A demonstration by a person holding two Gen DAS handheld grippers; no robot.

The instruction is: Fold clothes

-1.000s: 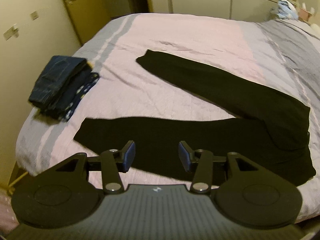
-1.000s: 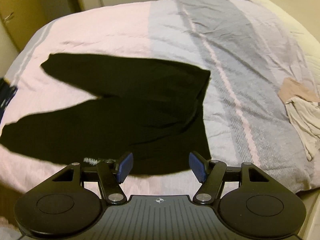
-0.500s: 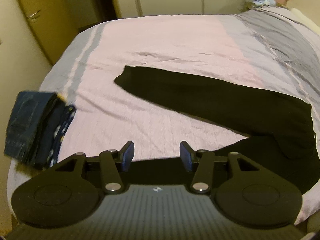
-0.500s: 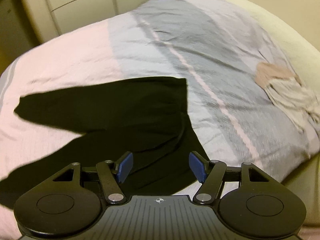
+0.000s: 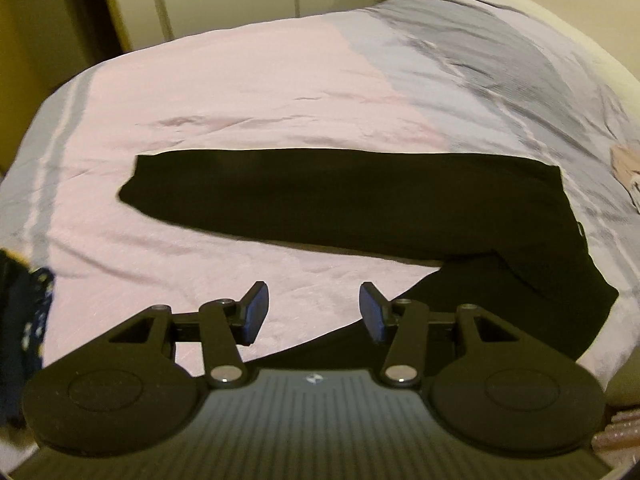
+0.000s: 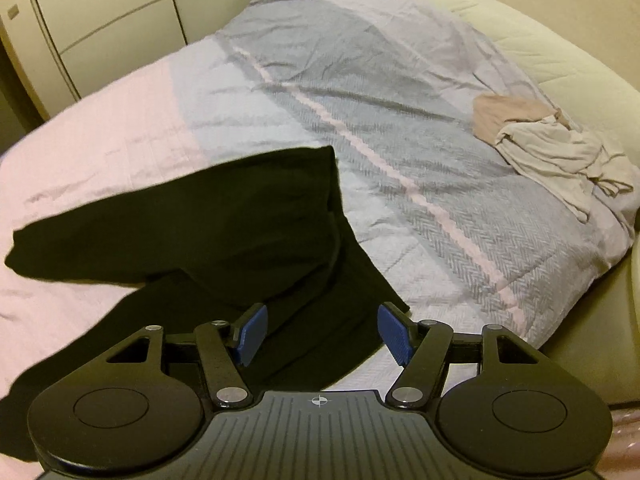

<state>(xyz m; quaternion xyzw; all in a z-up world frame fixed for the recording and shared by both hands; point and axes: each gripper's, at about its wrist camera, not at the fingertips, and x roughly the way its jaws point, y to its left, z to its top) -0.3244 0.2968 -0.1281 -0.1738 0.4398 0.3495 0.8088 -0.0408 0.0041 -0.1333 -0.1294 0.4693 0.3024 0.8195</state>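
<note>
Black trousers (image 5: 340, 204) lie flat on the bed with their legs spread apart in a V; the waist is at the right. They also show in the right wrist view (image 6: 208, 236). My left gripper (image 5: 312, 312) is open and empty, over the bare cover between the two legs. My right gripper (image 6: 320, 334) is open and empty, above the near leg close to the waist corner. Part of the near leg is hidden under both grippers.
The bed has a pink and grey cover (image 5: 248, 88). Folded dark blue clothes (image 5: 24, 320) lie at the left edge. A crumpled beige garment (image 6: 552, 148) lies at the right near a cream headboard (image 6: 560, 40). Wardrobe doors (image 6: 100, 16) stand behind.
Both views have swung to the right along the trousers towards the waist. The folded blue pile has slid to the left edge. Both grippers stay open.
</note>
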